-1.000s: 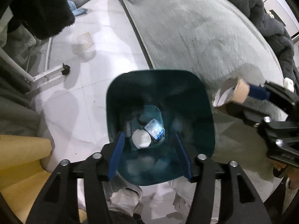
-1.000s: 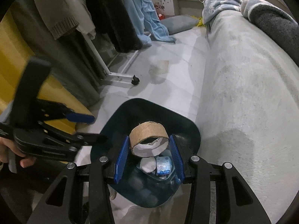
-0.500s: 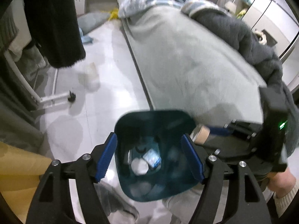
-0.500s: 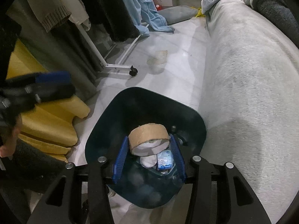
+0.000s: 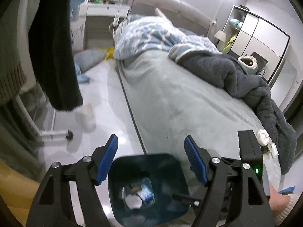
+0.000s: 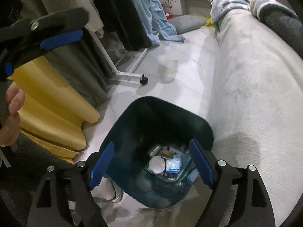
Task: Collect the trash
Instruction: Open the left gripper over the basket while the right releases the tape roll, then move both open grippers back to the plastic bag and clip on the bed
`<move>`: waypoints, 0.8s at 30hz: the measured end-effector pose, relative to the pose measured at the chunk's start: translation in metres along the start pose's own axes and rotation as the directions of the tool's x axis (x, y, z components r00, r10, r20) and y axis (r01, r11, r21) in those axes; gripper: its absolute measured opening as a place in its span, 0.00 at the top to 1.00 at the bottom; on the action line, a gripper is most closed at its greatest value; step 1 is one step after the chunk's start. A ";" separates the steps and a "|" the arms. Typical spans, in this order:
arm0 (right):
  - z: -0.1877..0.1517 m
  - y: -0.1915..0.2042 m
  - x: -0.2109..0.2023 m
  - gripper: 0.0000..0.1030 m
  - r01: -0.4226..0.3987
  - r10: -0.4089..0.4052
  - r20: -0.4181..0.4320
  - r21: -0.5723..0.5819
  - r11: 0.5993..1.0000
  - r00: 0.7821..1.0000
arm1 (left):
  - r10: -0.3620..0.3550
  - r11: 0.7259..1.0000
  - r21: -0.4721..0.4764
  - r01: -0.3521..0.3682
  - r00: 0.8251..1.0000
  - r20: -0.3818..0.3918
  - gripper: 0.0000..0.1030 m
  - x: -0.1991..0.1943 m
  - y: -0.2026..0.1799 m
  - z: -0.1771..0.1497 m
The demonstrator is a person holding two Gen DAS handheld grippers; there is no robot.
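A dark teal trash bin (image 6: 144,124) stands on the floor beside the bed; it also shows in the left wrist view (image 5: 125,198). Inside lie a white wad (image 6: 156,164), a blue-white packet (image 6: 173,165) and a cardboard roll (image 6: 165,152). My right gripper (image 6: 151,167) is open and empty just above the bin's mouth. My left gripper (image 5: 151,160) is open and empty, raised above the bin, pointing along the bed. A crumpled piece of trash (image 6: 169,68) lies on the floor further off, blurred in the left wrist view (image 5: 88,116).
A grey bed (image 5: 180,98) with a dark blanket (image 5: 246,83) fills the right. A small white item (image 5: 263,136) lies on the bed's near right. A clothes rack with a wheeled base (image 6: 132,77), hanging clothes and yellow cushions (image 6: 47,102) line the left.
My right gripper has opened and the cardboard roll has dropped into the bin. My left gripper has risen and tilted up towards the bed.
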State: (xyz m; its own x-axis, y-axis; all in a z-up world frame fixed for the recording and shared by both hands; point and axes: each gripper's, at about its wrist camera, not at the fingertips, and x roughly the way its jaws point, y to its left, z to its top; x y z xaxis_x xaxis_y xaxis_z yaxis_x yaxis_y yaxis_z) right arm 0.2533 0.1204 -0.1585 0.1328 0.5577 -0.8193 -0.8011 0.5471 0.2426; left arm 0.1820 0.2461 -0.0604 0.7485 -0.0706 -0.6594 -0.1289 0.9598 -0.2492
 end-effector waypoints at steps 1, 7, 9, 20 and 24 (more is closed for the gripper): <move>0.000 -0.001 -0.006 0.16 -0.001 0.001 0.012 -0.002 1.000 1.000 | 0.001 1.000 0.017 -0.002 1.000 0.021 0.26 -0.003 -0.006 0.003; -0.001 -0.018 -0.041 0.13 0.015 -0.017 0.095 0.015 1.000 0.995 | -0.036 0.995 0.097 0.024 0.991 0.127 0.21 -0.014 -0.043 0.012; -0.002 -0.026 -0.052 0.12 0.028 -0.031 0.119 0.025 0.999 0.992 | -0.064 0.993 0.110 0.049 0.988 0.139 0.20 -0.014 -0.055 0.013; -0.038 -0.081 -0.114 0.11 0.140 -0.155 0.224 0.084 0.987 0.962 | -0.145 0.981 0.148 0.122 0.977 0.157 0.19 0.000 -0.114 0.012; -0.057 -0.095 -0.136 0.11 0.184 -0.204 0.245 0.102 0.978 0.948 | -0.170 0.975 0.167 0.145 0.974 0.148 0.19 0.005 -0.136 0.009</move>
State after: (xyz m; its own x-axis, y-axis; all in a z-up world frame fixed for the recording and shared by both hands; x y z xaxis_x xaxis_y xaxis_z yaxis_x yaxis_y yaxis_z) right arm 0.2786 -0.0433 -0.0995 0.4321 0.5699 -0.6989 -0.6993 0.7011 0.1394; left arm 0.2096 0.1174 -0.0235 0.8473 -0.1917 -0.4953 0.0909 0.9712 -0.2203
